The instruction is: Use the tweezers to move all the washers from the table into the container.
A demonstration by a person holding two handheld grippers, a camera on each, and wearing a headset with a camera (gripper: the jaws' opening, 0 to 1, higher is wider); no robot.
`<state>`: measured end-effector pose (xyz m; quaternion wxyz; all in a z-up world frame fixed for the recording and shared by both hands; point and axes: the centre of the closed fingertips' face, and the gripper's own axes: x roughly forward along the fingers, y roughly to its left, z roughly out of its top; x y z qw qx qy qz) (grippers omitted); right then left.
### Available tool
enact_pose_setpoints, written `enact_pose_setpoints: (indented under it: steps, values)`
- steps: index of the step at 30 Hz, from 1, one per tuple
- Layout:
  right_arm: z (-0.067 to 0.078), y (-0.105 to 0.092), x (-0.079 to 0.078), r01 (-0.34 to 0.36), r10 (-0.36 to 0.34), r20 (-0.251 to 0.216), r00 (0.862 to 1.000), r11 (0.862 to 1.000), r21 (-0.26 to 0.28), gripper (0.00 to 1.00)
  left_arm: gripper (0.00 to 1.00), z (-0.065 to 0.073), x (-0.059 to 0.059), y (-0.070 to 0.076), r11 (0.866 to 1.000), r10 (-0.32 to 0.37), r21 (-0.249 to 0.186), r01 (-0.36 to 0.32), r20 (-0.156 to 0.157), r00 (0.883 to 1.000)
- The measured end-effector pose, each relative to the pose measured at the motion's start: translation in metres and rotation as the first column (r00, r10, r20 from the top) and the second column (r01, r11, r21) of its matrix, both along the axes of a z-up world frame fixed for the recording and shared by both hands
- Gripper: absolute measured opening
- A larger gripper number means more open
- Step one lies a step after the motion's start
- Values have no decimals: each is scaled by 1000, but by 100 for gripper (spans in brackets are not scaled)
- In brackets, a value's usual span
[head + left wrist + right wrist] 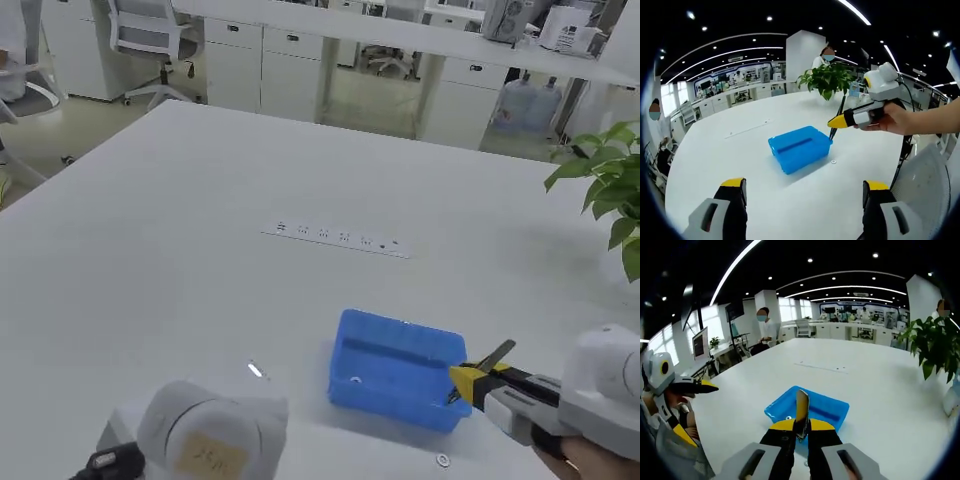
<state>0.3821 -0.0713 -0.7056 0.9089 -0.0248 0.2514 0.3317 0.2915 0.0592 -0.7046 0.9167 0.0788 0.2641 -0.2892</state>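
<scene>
Right gripper view: right tongs (801,426) are pinched narrow on the tweezers (801,407), which rise in front of the blue container (807,410). One inner washer (788,418) lies on the container floor, near its left wall.

Left gripper view shows that from the side: a hand (895,120) holds the right tongs, and the tweezers' dark tips come down at the container's right corner (touching or not, can't tell). A loose washer (833,161) lies on the bench (790,200) just beside that corner. Left tongs (804,187) are wide, nothing btwn them, and apart from the container.

Head view: the container is near the bench's front edge, w/ the right tongs at its right side and the loose washer in front.

Around: a potted plant (610,180) at the bench's right, a power strip (335,238) flush in the bench top, and office chairs (150,40) & desks beyond.
</scene>
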Motion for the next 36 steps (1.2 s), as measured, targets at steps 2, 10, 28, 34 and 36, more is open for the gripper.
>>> enact_pose_setpoints:
  steps: [2,10,28,34,36]
  values:
    - [-3,-2,-4,5,-5,-14,1000,1000,10,4,99,-1,0,0,1000,-3,9,3,-2,1000]
    - [-41,-3,-19,8,-10,-78,997,1000,-25,4,99,-2,-2,-3,1000,-12,10,12,-8,1000]
    - [-76,-8,-12,24,-34,-120,992,996,-81,5,99,-11,-3,4,1000,3,28,-2,-33,999]
    - [-75,-10,-12,32,-41,-113,993,996,-81,5,98,-13,-4,3,999,-3,36,4,-35,999]
    - [-76,-10,-12,30,-39,-114,993,996,-82,5,98,-13,-4,3,999,-4,37,6,-34,999]
